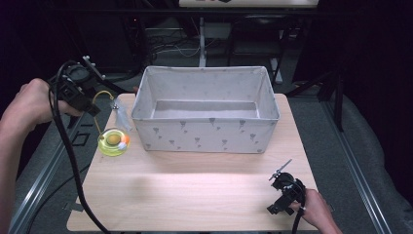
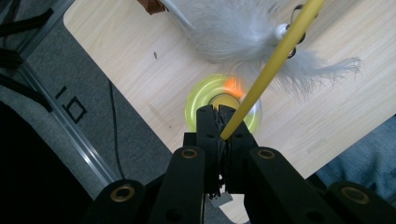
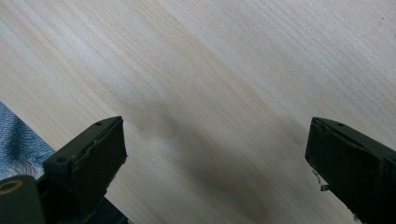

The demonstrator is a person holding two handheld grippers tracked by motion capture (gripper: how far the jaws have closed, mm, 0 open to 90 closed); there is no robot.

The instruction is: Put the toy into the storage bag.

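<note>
Two tongs are at work; the left tongs (image 2: 219, 122) are clenched on a thin yellow stick (image 2: 271, 70), and the right tongs (image 3: 215, 154) are spread wide with nothing between them, low over the bare worktop (image 3: 224, 70) near its front right corner. The stick is part of a cat toy; it bends up from a round yellow-green base (image 1: 113, 142) with a small ball in it, and white feathers (image 2: 252, 35) hang at its far end. The base sits at the left side of the worktop, just beside the big cloth box (image 1: 206, 109) but not touching it. The toy's long line runs up and away from the left tongs, towards the box. The box lies to the right of the toy, so I think the next move is up and to the right, over the box wall. The left hand (image 1: 29, 105) is the near one; the right hand (image 1: 316, 207) is far off.
</note>
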